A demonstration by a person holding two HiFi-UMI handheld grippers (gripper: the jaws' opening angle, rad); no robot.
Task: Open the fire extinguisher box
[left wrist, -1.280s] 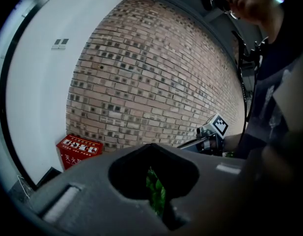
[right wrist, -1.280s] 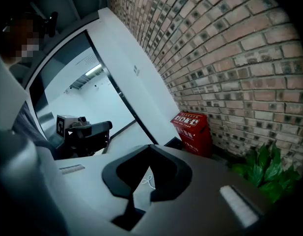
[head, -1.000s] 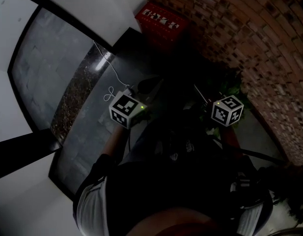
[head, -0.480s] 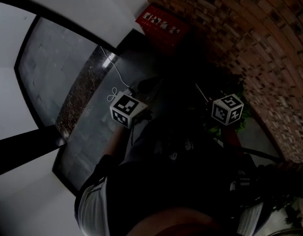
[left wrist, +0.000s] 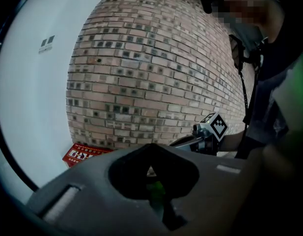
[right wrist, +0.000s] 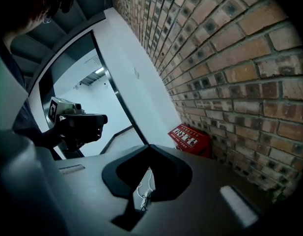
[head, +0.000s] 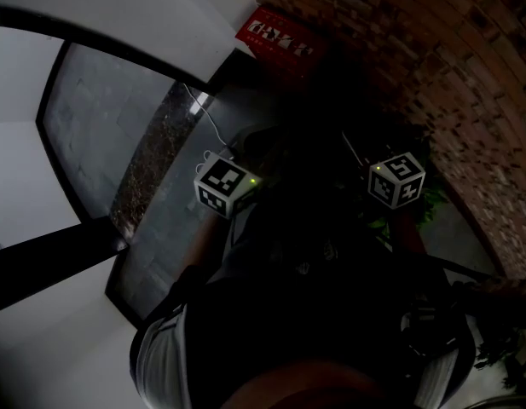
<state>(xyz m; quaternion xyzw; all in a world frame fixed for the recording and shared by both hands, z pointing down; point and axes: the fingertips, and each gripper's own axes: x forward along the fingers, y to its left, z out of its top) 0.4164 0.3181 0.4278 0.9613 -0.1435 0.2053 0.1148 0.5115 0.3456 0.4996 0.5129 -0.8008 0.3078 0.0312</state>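
The person has edged nearer the fire extinguisher box (head: 275, 34), which sits shut at the foot of the brick wall (head: 450, 75), still well ahead. The left tongs (left wrist: 150, 170) and right tongs (right wrist: 148, 176) are both closed and empty, so opening has not begun.

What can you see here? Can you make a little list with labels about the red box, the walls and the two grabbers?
box: red fire extinguisher box, on the floor, looks closed
place: in the corner where the white wall meets the brick wall
left gripper: jaws together, nothing held, well short of the box
right gripper: jaws together, nothing held, well short of the box
opening: not yet begun
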